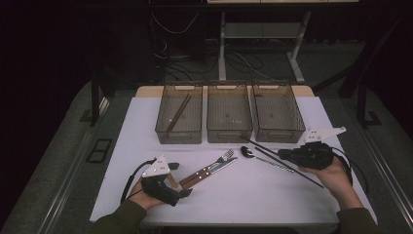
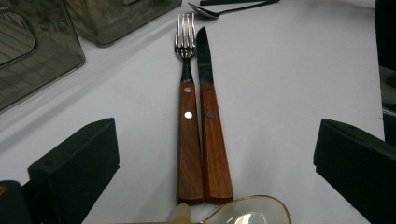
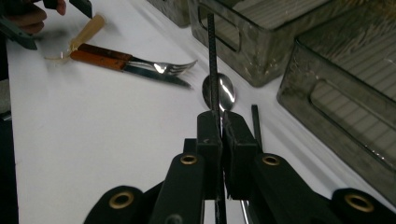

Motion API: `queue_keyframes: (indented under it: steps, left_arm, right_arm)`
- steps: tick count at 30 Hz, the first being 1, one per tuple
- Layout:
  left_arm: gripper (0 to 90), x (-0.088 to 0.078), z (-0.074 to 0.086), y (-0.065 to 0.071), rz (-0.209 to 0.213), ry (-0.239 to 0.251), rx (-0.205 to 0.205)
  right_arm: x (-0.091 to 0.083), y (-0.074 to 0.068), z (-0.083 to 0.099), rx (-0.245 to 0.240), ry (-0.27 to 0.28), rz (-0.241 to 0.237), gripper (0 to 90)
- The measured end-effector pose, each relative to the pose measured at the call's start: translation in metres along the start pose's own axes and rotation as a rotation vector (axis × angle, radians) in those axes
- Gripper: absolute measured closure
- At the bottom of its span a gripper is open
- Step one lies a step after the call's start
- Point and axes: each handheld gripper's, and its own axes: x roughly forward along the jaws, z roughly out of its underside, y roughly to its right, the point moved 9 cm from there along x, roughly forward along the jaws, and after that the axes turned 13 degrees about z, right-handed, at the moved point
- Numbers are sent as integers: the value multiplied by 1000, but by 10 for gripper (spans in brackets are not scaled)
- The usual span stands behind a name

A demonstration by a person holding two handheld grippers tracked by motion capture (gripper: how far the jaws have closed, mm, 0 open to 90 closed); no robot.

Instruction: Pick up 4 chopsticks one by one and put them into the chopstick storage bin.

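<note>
Your R gripper (image 1: 283, 155) has its jaws pressed together on the black chopstick (image 3: 211, 56), pinching it partway along its length. Nothing else is in the pinch. The stick sits at the right-front of the table (image 1: 146, 126), just in front of the bins.

Key relation: the stick's long axis runs straight out along the jaws. The front end points fwd and left toward the bins, reaching abt the gap between the middle bin (image 1: 229, 139) and the right bin (image 1: 277, 139). The back end trails under the gripper body toward you.

Directly under the stick lies the spoon (image 3: 220, 92), bowl toward the bins. A 2nd black chopstick (image 3: 255, 122) lies on the table just beside the jaws, roughly parallel. Can't tell if the held stick touches either one.

The brown chopsticks (image 1: 178, 114) lie in the left bin (image 1: 179, 139), long axis along the bin's length. If that's the target, it's well apart to the left, so the stick likely needs swinging to match that axis.

Your L gripper (image 2: 215, 135) has jaws spread wide, gripping nothing. The fork (image 2: 187, 116) and knife (image 2: 212, 116) lie side by side, touching, handles toward the jaws, tips pointing away. A pale spoon (image 2: 247, 212) sits just at the handle ends. L is nearer the left bin, but R has the stick.
</note>
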Motion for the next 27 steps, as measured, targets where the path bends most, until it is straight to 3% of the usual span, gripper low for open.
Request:
queue_keyframes:
  steps: [16,27]
  left_arm:
    - [0,-2,-1,-1,-4,14,1]
    - [0,0,0,-1,-5,0,3]
  right_arm:
    - [38,-17,-47,34,42,7,863]
    - [63,-22,-75,36,10,38,863]
